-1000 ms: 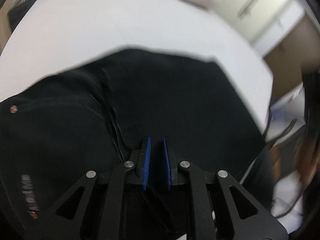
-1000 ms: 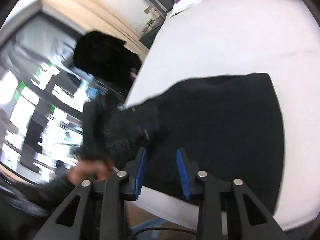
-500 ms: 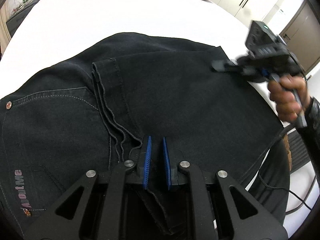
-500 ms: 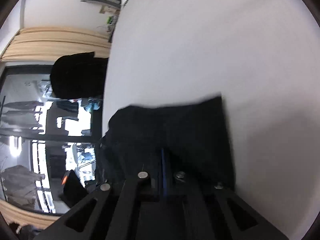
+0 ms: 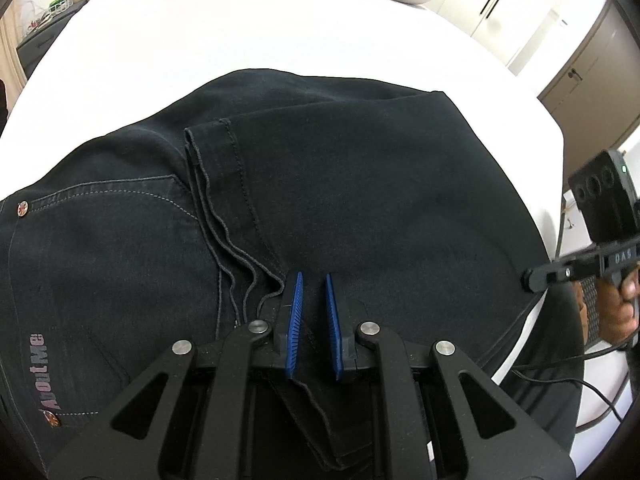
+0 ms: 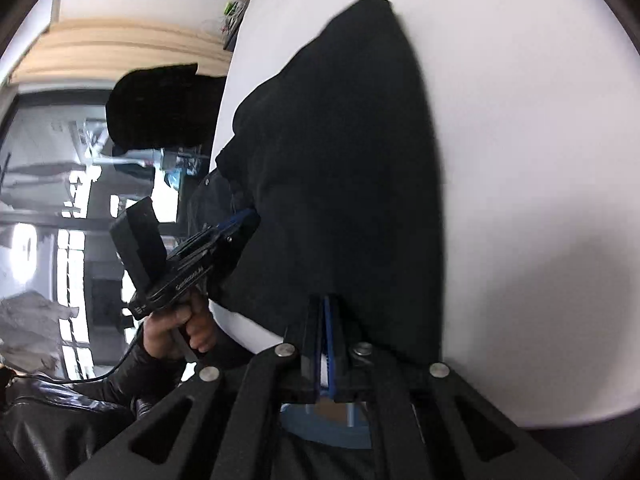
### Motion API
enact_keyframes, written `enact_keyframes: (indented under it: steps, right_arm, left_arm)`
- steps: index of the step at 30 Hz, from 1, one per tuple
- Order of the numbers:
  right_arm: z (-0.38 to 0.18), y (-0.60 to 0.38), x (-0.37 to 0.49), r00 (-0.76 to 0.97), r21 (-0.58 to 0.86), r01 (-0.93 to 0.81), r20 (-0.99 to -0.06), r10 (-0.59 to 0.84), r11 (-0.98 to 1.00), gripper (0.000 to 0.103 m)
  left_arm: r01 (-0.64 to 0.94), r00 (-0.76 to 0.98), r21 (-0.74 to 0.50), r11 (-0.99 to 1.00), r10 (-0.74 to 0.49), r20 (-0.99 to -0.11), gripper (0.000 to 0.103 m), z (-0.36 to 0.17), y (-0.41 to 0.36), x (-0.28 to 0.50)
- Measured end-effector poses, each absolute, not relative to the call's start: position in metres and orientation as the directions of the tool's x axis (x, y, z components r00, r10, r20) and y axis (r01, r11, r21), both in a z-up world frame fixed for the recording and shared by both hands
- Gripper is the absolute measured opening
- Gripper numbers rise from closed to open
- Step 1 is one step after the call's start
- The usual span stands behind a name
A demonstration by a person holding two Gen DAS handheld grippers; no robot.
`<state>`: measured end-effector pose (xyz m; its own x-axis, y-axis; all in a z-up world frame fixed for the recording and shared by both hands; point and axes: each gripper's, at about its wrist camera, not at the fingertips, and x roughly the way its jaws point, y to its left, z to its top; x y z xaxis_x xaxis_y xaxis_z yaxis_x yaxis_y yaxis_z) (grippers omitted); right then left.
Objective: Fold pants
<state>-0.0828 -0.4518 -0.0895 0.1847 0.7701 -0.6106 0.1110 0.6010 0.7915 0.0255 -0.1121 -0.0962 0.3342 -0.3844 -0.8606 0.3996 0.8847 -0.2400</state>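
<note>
the black pants [image 5: 340,200] lie folded on the white bed [image 5: 240,28], reaching its near edge. the left gripper [image 5: 311,300] has its jaws pinched on a fold of the pants' cloth. the right gripper [image 6: 326,308], jaws clenched, seems to grip the pants' edge by the bed's side.

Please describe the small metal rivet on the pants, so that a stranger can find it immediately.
On the white bed lie black pants. At their left edge, a stitched pocket begins. The copper rivet sits at its upper corner, the only shiny dot there.
</note>
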Motion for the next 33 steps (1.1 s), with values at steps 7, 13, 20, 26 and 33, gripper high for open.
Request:
enact_keyframes:
  steps: [7, 13, 20, 26, 33]
  right_arm:
    - [-0.101, -0.442, -0.080, 0.230, 0.785, 0.104, -0.616, 0.753, 0.611, 0.000]
    - [-0.105, -0.443, -0.087, 0.285, 0.806, 0.105, -0.585, 0.759, 0.583, 0.000]
    - [-0.103, -0.437, -0.093, 0.332, 0.797, 0.115, -0.594, 0.733, 0.593, 0.000]
    - [-0.101, -0.435, -0.099, 0.367, 0.791, 0.133, -0.599, 0.712, 0.597, 0.000]
    - [-0.081, -0.421, -0.101, 0.402, 0.724, 0.114, -0.660, 0.634, 0.681, 0.001]
  left_arm:
    - [0.396, 0.336, -0.252, 0.883, -0.395, -0.855, 0.012, -0.096, -0.105, 0.026]
    - [0.394, 0.343, -0.254, 0.884, -0.397, -0.851, 0.012, -0.095, -0.102, 0.025]
    - [0.388, 0.349, -0.259, 0.885, -0.401, -0.847, 0.012, -0.093, -0.095, 0.023]
    - [0.356, 0.357, -0.322, 0.877, -0.446, -0.821, 0.012, -0.082, -0.079, 0.014]
    - [0.216, 0.463, -0.446, 0.869, -0.493, -0.737, 0.012, -0.049, 0.002, -0.019]
